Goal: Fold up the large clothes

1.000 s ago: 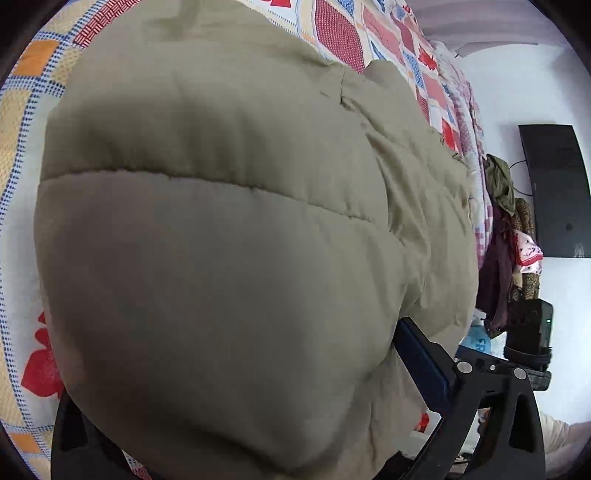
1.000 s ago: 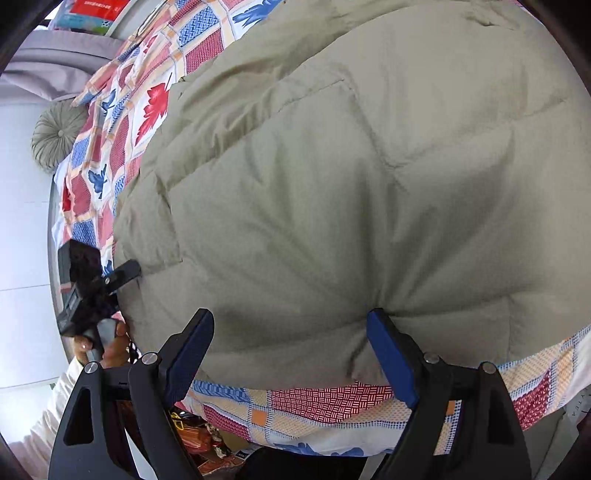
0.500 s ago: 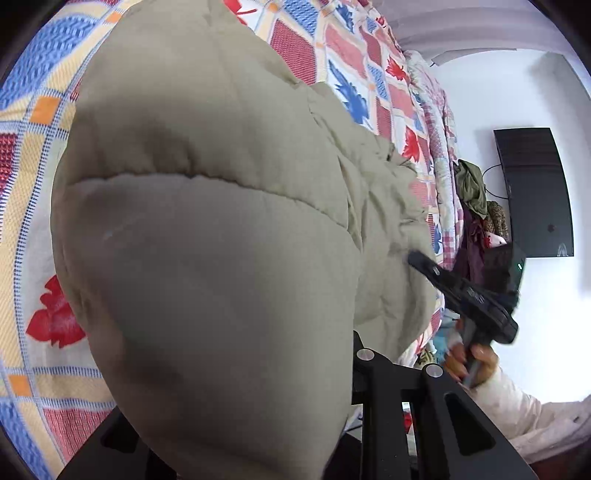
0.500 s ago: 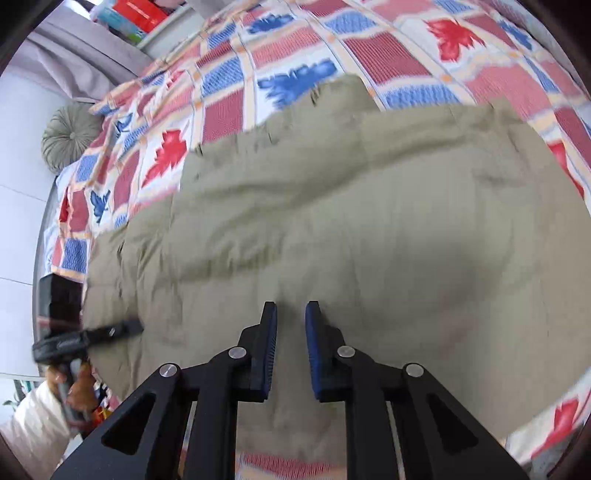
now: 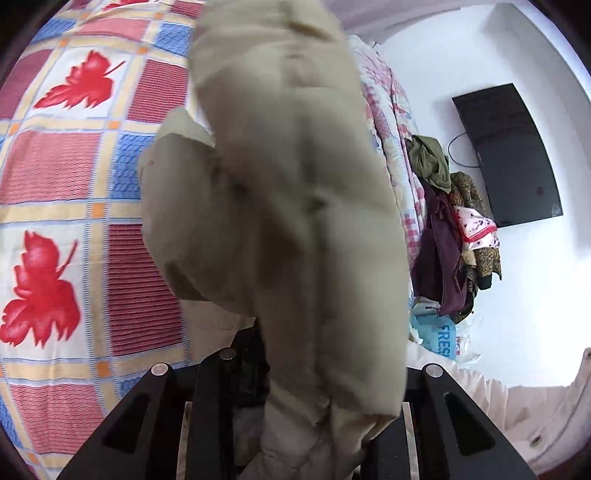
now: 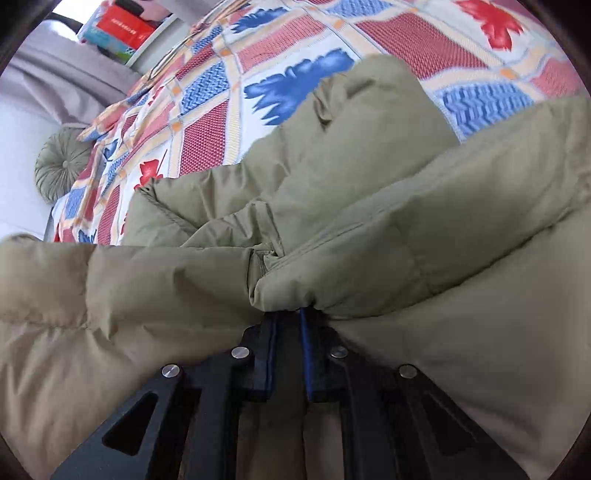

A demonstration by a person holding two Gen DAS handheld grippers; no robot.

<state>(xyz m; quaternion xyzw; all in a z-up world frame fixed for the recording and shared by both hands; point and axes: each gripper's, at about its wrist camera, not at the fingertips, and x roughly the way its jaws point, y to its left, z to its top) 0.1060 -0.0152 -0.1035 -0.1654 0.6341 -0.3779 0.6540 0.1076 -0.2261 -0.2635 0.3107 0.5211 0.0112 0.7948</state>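
Gripping the khaki puffer jacket (image 6: pixel 369 229) w/ both tools: left gripper (image 5: pixel 317 424) has just closed on a thick bunch of it, hanging lifted above the leaf-print bedspread (image 5: pixel 55 177), right gripper (image 6: pixel 286 317) has just pinched shut on a fold lying on the bed

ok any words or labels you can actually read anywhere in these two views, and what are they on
"FRES", cut off by the jacket: blue bag on the floor beside the bed, left wrist view.
White lettering on the red box on the shelf, right wrist view: too blurred to read.
Teal box under it: print too blurred to read.
Khaki jacket and bedspread: no text visible.
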